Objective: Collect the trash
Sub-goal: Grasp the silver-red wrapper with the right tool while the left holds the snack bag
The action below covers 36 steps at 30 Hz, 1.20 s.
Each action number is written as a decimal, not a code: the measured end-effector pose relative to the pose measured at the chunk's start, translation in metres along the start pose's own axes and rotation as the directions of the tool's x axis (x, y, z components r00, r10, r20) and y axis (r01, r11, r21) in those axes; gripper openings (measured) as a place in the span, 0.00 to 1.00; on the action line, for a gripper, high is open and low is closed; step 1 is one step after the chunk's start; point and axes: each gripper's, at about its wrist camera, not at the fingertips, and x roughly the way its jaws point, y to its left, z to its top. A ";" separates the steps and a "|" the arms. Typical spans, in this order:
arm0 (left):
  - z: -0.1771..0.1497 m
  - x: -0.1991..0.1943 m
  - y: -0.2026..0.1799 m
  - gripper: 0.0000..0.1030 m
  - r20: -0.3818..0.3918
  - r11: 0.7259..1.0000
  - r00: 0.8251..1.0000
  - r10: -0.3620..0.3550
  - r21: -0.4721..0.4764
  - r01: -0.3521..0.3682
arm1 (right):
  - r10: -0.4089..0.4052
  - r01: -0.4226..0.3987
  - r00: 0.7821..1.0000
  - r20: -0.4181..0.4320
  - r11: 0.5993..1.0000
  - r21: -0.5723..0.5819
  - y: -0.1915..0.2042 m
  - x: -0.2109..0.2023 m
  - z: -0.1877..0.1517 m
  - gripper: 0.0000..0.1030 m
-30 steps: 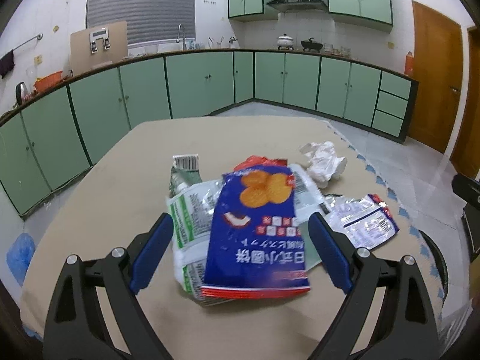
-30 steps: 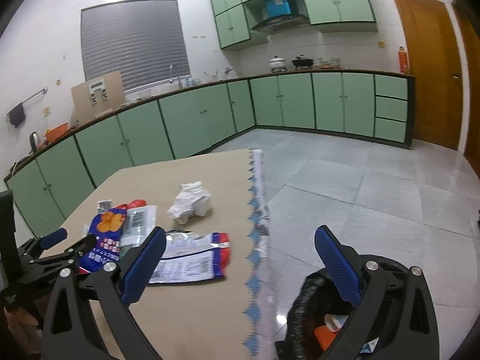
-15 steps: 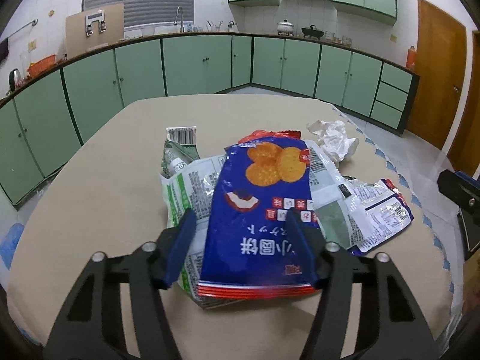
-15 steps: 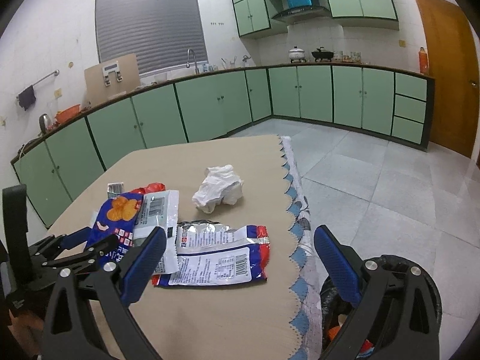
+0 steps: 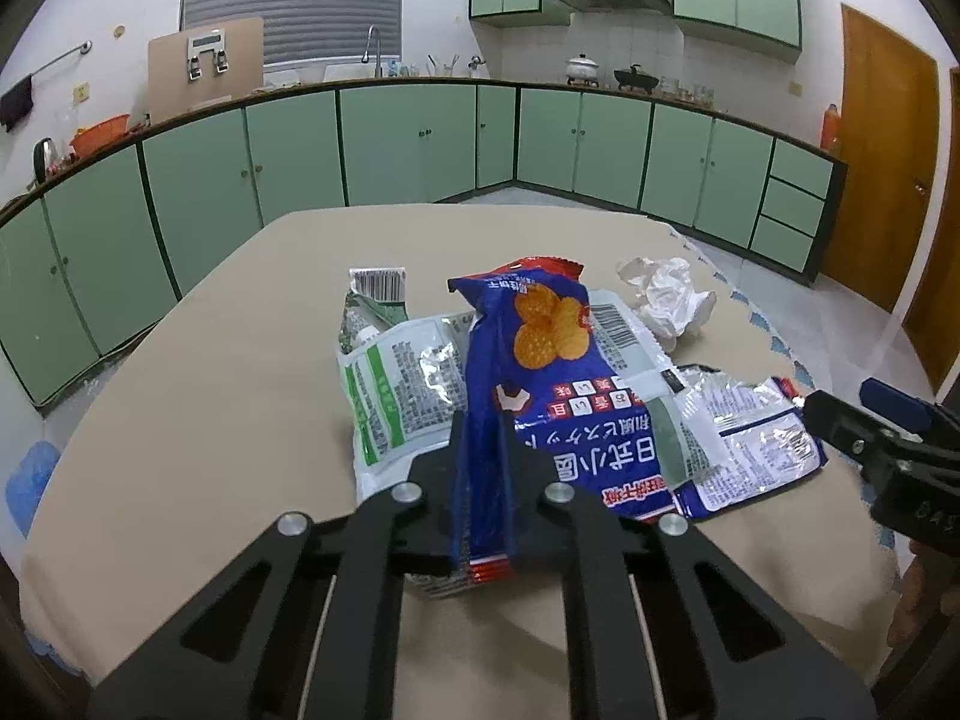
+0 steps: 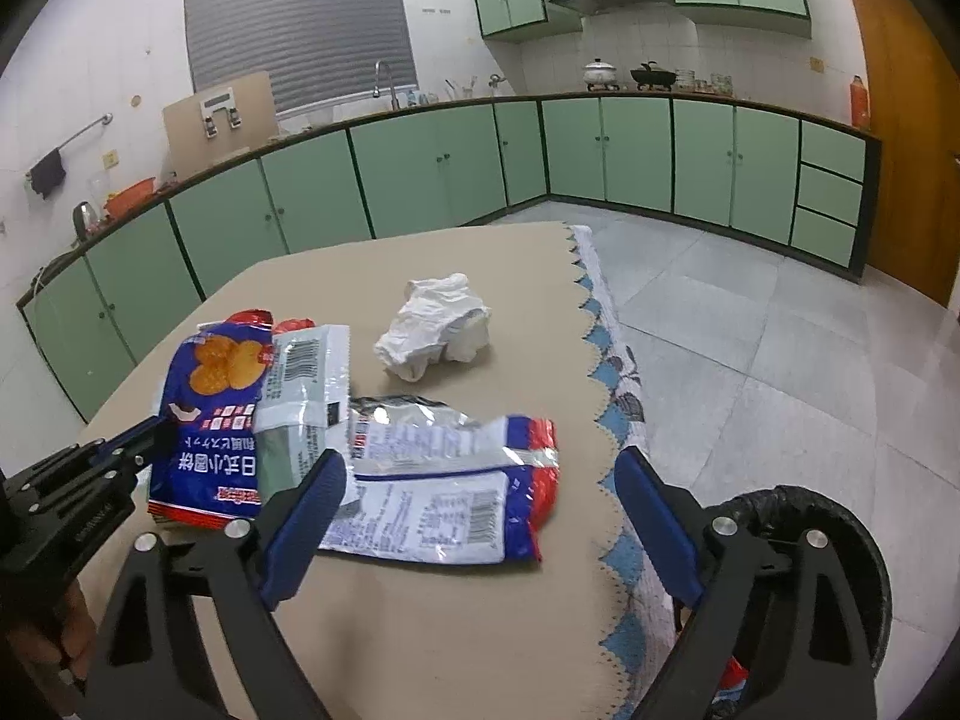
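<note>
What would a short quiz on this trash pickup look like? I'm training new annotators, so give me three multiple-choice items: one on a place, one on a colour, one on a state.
1. Where does the crumpled white paper lie?
A. on the table, beyond the wrappers
B. in the bin
C. on the floor

2. What is the main colour of the cracker bag in the left gripper?
A. green
B. blue
C. yellow

3. How is the right gripper?
A. shut on the paper
B. shut on a wrapper
C. open, holding nothing

Answers:
1 A: it rests on the tan table, apart from the wrappers.
2 B: the bag is blue with red trim and orange crackers printed on it.
3 C: its blue fingers stand wide apart above the silver wrapper.
</note>
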 end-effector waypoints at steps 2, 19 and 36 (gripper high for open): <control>0.002 -0.004 0.001 0.05 0.007 1.000 1.000 -0.006 -0.004 0.006 | 0.000 0.000 1.000 -0.003 1.000 -0.014 0.004 0.001 0.001 0.86; -0.002 -0.002 0.000 0.03 0.009 1.000 1.000 -0.018 0.007 0.018 | -0.030 0.030 0.995 -0.098 1.000 -0.001 -0.009 0.026 -0.007 0.73; -0.004 0.000 -0.004 0.03 0.008 1.000 1.000 -0.012 0.016 0.012 | -0.004 0.002 0.993 -0.115 1.000 -0.023 -0.010 0.026 -0.009 0.07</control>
